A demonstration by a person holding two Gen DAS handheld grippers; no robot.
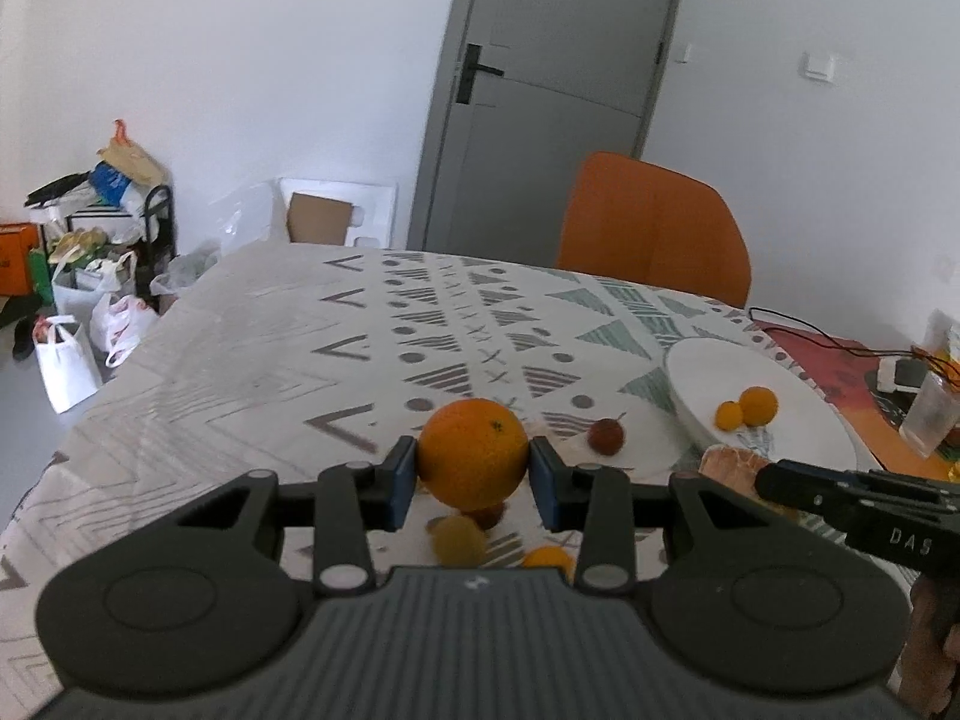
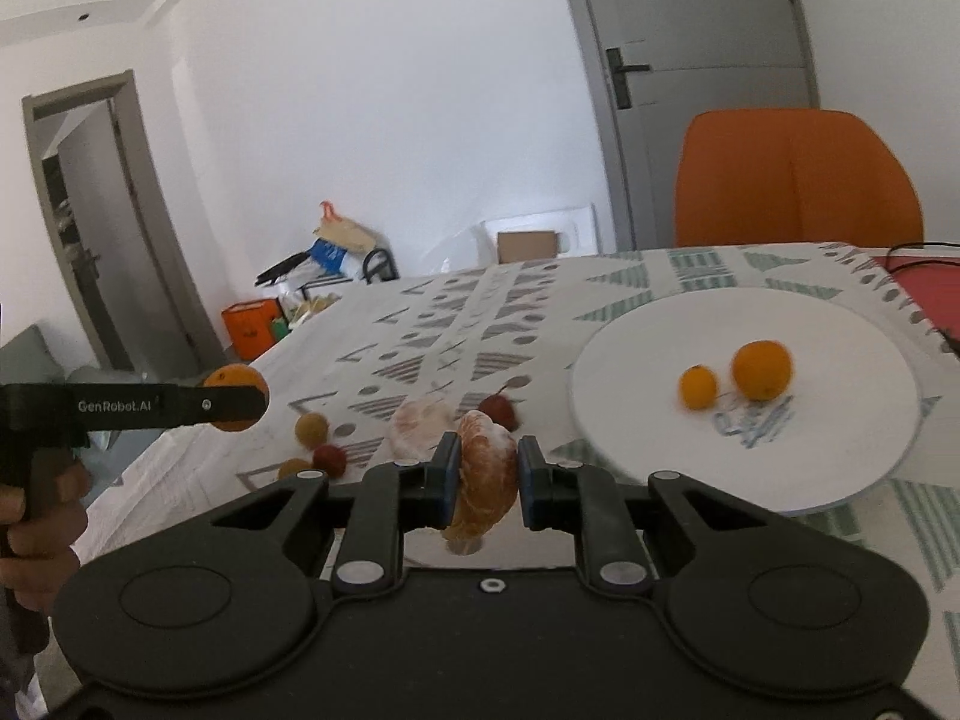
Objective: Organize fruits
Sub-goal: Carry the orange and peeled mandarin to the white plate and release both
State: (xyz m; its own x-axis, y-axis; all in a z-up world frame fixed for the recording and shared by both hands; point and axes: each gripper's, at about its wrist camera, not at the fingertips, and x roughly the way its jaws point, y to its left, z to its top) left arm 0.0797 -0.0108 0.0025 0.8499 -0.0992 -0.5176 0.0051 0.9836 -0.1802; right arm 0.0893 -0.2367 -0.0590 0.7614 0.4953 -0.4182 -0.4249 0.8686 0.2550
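On the patterned tablecloth [image 2: 420,324], a white plate [image 2: 630,408] with two seemingly citrus fruits [image 2: 761,370]; both jaws clamped on fruit.

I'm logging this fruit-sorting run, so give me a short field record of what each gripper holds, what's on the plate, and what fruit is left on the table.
left gripper: shut on the whole orange, lifted off the tablecloth
right gripper: shut on the peeled orange piece
plate: white, holds two orange fruits, one small, one larger, lying apart
loose on tablecloth: a second peeled piece, two small red fruits, two small yellowish fruits
beyond the table: orange chair
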